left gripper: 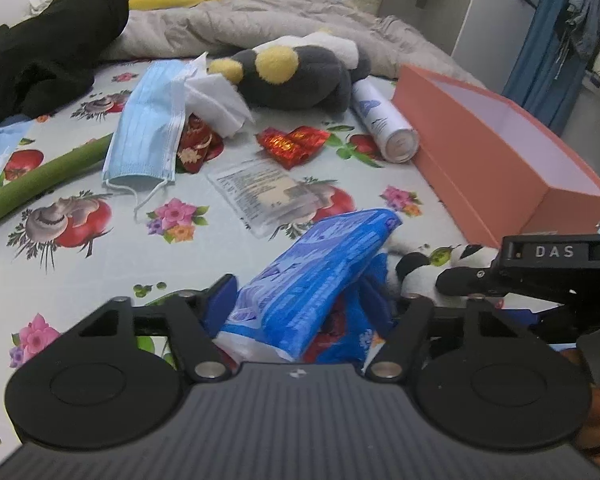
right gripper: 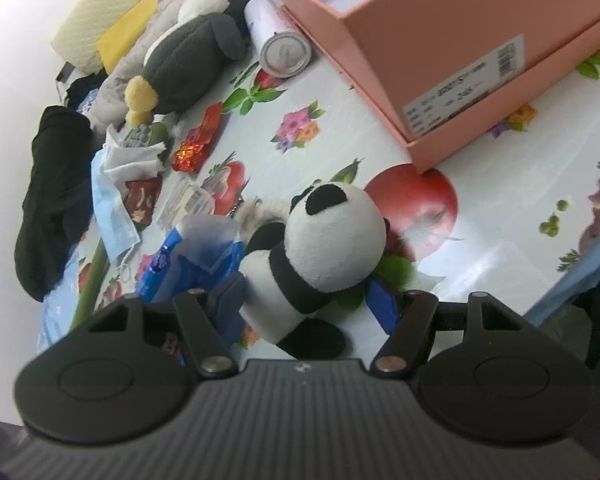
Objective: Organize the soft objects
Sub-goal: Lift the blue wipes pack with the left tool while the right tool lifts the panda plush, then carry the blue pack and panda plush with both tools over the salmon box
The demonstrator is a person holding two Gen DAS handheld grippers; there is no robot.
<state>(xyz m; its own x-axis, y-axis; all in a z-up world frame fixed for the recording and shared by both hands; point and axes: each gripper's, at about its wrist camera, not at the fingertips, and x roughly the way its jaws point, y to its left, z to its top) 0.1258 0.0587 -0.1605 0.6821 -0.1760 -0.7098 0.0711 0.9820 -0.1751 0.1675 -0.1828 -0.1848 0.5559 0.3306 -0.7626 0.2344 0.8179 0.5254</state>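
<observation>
While the left gripper (left gripper: 296, 300) is reaching down over the flowered sheet (left gripper: 100, 276), a blue packet (left gripper: 316, 264) is sitting between its blue fingers (left gripper: 220, 300), which are standing partly apart; whether they are pressing on the packet I cannot tell. Just to its right the right gripper (right gripper: 308, 300) is straddling a panda toy (right gripper: 320, 252), its jaws standing about halfway open with the toy's body filling the gap, though a firm grip cannot be made out. Ahead of the left gripper a clear sachet (left gripper: 264, 196) is lying flat, and beyond that a red foil heart (left gripper: 292, 144), a blue face mask (left gripper: 148, 128) and a grey and yellow plush toy (left gripper: 296, 72). Ahead and to the right an open pink box (left gripper: 512, 152) is resting on the sheet, with a white tube (left gripper: 384, 120) lying against its near side.
</observation>
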